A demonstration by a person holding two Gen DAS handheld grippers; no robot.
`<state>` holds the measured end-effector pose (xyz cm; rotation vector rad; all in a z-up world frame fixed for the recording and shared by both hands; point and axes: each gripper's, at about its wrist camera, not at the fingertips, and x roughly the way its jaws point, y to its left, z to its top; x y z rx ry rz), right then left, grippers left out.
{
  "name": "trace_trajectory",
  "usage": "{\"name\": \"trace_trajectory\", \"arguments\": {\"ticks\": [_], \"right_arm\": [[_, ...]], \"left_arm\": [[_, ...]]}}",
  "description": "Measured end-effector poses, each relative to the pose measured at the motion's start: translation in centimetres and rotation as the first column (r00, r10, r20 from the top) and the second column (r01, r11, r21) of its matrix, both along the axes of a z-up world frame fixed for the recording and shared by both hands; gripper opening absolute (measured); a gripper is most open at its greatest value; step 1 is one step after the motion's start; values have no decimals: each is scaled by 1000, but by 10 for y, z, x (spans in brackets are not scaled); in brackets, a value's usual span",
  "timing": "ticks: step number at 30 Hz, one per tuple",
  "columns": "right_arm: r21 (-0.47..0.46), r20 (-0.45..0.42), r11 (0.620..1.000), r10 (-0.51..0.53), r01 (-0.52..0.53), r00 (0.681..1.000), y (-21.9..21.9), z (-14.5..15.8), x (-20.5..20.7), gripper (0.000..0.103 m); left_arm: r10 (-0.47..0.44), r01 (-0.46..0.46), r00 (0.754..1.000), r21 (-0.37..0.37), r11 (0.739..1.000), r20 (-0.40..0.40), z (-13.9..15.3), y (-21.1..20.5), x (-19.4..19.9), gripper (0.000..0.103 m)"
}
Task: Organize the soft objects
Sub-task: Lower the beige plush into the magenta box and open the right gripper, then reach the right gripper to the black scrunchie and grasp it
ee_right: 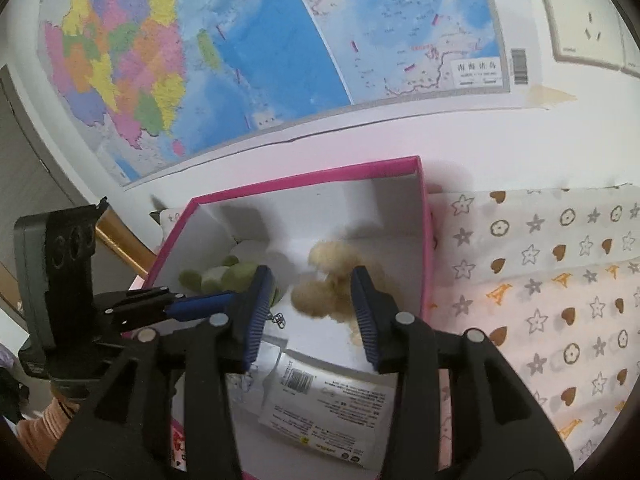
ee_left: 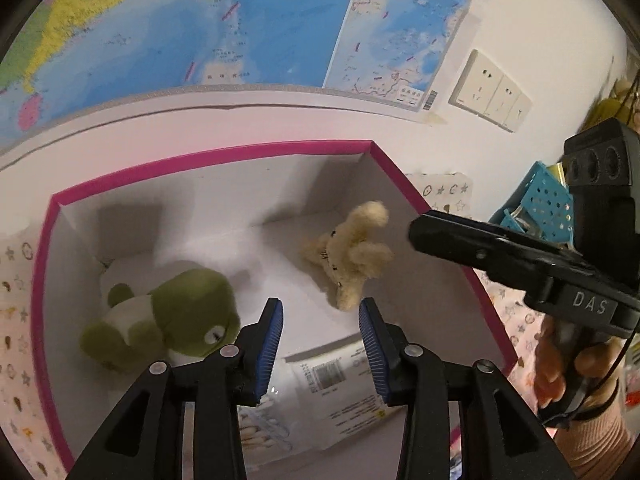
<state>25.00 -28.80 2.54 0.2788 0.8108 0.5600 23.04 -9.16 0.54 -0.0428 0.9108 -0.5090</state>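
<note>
Wall map [ee_left: 248, 20] hung above a patterned cloth [ee_right: 560, 280] on which stood the pink-rimmed box [ee_left: 208, 156], open at the top. Inside, on the white floor, the green frog plush [ee_left: 176, 312] lay at the left, the beige teddy plush [ee_left: 352, 256] at the right, well apart, and a white printed packet [ee_left: 344, 392] lay at the near wall. Left claw [ee_left: 321, 316] hung over the box, jaws spread, nothing between them. Right claw [ee_right: 310, 300] likewise stood spread and empty above the blurred teddy plush.
</note>
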Motion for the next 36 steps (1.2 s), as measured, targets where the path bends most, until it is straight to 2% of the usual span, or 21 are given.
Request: {"name": "trace_trajectory", "arguments": {"ticks": [5,11,17,24,30,36], "right_arm": [[-23,45,1000,21,-20,999,-5,12,-22,44],[-19,72,999,47,-45,996,-10,26,-45,46],[6,101,996,87,-88,991,-15,44,-75,46],[37,142,978,196,-203,970,-15,64,-123,46],[-23,86,956,295,-294,952,-4,45,-162,46],[-35,-90,924,376,-380,922,17,-14,-180,47]], "left_arm": [[-26,23,996,34,999,87,11,1,-27,50],[-51,38,988,88,995,146,15,1,-56,50],[-76,64,981,76,995,177,22,12,-86,50],[-125,114,971,62,991,203,22,21,-131,51],[-148,134,977,99,986,154,-1,19,-156,51],[-119,113,989,80,990,82,-25,28,-168,51]]}}
